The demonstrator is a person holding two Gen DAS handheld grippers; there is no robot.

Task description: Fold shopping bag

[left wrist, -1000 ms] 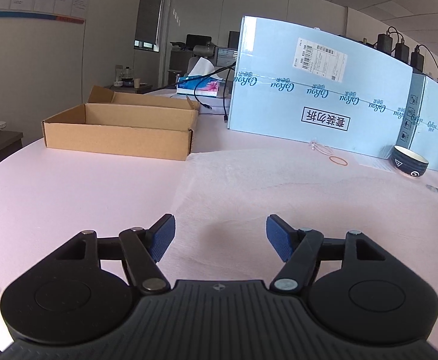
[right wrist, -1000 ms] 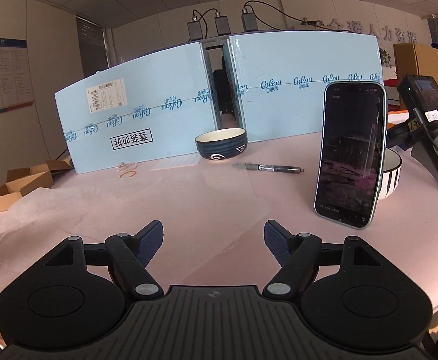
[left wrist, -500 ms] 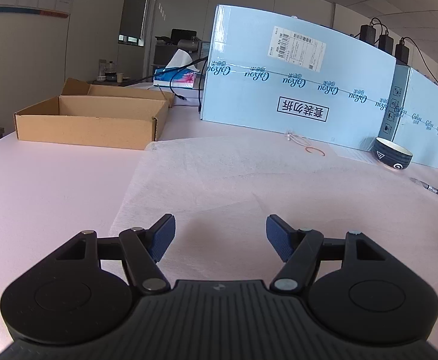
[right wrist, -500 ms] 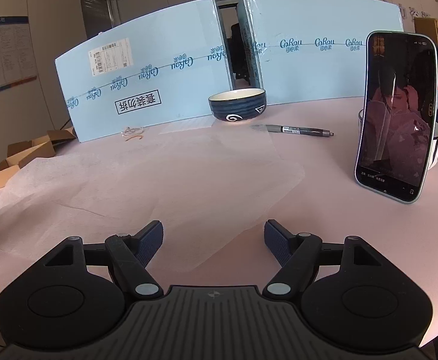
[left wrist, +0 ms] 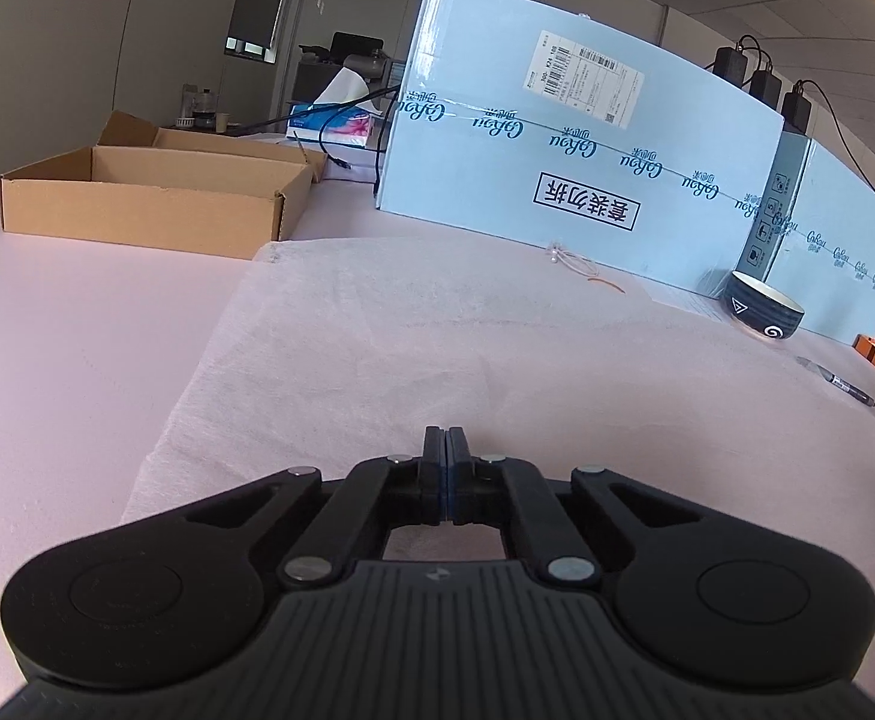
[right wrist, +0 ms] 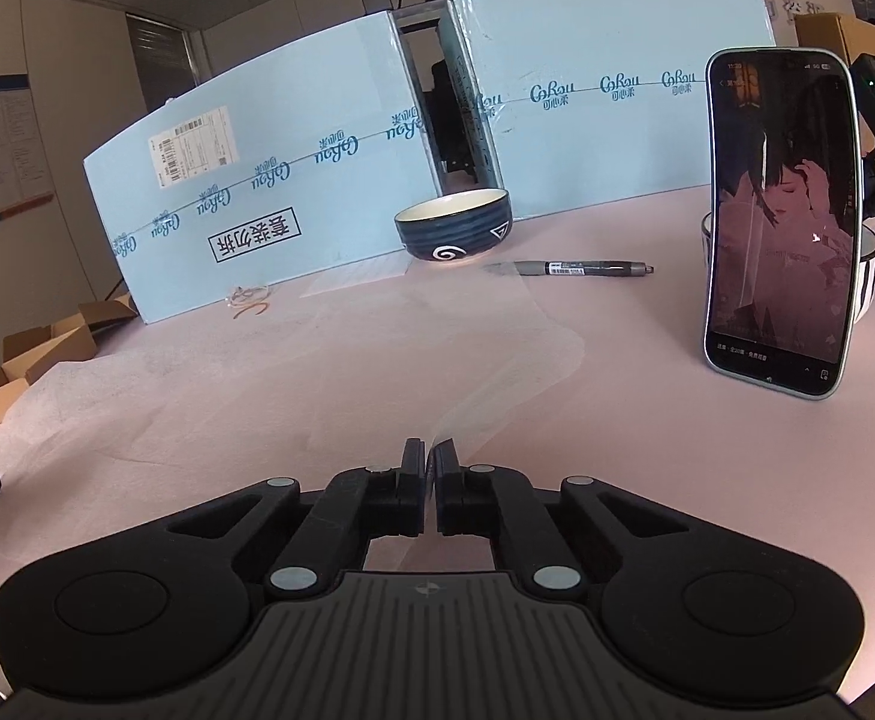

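Shopping bag (left wrist: 437,348): thin white translucent sheet, spread flat on the pink desk (left wrist: 77,348), a few creases across it; in the right wrist view (right wrist: 317,372) it covers the near left and centre of the desk, with its right edge curling up towards the gripper.

Left hand-held gripper (left wrist: 445,444): black, blue pads pressed fully together at the near edge of the bag; fabric appears to be pinched between them, though the contact itself is hard to see.

Right hand-held gripper (right wrist: 428,456): jaws drawn in to a narrow slit, a raised fold of the bag's right edge caught between the pads.

Cardboard box (left wrist: 149,192): open, brown, far left on the desk, just beyond the bag's far left corner.

Blue cartons (left wrist: 587,144): two large pale-blue boxes with printed lettering and a shipping label, standing along the far side.

Bowl (right wrist: 454,233): dark blue with a white spiral mark, in front of the gap between the cartons.

Pen (right wrist: 575,268): lying on the desk to the right of the bowl.

Phone (right wrist: 779,216): propped upright, screen lit, at right, clear of the bag.

Rubber band (left wrist: 605,283): orange, by the foot of the left carton.
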